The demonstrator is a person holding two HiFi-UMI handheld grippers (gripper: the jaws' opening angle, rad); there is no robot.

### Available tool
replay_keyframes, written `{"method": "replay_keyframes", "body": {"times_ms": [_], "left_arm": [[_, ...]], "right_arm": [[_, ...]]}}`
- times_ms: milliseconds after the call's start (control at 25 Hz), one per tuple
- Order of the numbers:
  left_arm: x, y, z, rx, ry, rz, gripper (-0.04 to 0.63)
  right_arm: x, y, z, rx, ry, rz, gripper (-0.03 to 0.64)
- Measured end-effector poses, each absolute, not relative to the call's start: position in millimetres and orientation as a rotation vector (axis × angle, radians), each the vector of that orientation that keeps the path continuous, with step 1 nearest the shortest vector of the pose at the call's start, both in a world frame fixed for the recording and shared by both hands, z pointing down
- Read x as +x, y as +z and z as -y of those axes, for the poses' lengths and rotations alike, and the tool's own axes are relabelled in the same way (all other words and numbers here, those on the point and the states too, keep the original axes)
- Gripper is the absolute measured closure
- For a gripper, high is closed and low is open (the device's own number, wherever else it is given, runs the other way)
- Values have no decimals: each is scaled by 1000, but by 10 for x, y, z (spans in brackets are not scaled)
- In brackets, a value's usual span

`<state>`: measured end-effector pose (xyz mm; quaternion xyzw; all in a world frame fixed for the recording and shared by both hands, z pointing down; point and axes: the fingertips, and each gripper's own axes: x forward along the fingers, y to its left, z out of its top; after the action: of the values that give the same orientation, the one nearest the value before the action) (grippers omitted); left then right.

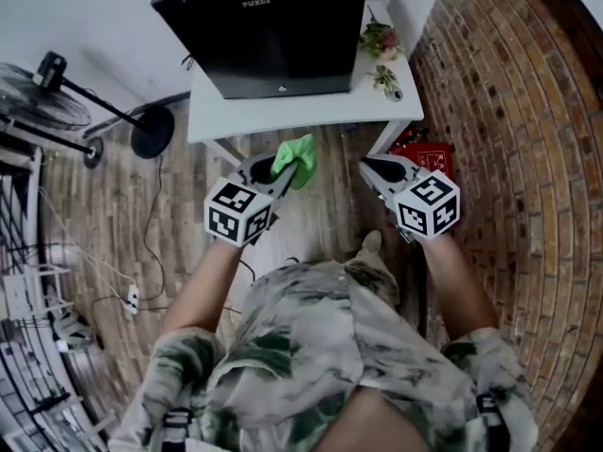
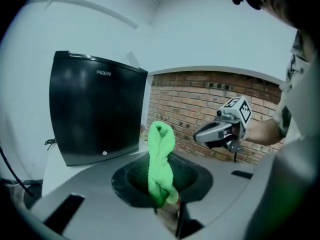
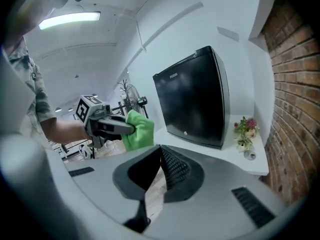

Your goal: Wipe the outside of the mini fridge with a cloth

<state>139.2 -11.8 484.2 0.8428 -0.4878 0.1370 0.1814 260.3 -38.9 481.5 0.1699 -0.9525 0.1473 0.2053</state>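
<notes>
Camouflage-patterned shirt (image 1: 320,347) fills the near edge of the head view, with both forearms reaching out from it over the wooden floor. Beyond them, at the far side, a white table (image 1: 292,116) stands against the wall, and the black mini fridge (image 1: 268,36) sits on it toward its left, door facing the person and well apart from both tools. I judge the fridge heavy and rigid, its glossy door smooth and slick, so it should stay put under light strokes and needs no holding, at most a steadying touch on a top corner. Nearer, the left gripper (image 1: 283,172) is clamped on a green cloth (image 1: 297,158), while the right gripper (image 1: 369,168) hangs just beside it to the right with its jaws pressed together on nothing. The cloth looks light, soft and limp; it is pinched at a bunched fold, and a loose wad sticks out past the jaw tips. That free wad seems the part to press flat on the door, and the bite looks deep enough not to slip. Smallest, a little bunch of flowers (image 1: 380,40) lies on the table's right end, close enough to the fridge's side to be knocked.
</notes>
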Motion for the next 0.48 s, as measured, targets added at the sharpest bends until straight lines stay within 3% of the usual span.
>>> {"method": "replay_keyframes", "body": {"times_ms": [480], "left_arm": [[609,4510,-1032,2459,276,1269,517]], "right_arm": [[2132,4662,-444,624,487,2729,595]]}}
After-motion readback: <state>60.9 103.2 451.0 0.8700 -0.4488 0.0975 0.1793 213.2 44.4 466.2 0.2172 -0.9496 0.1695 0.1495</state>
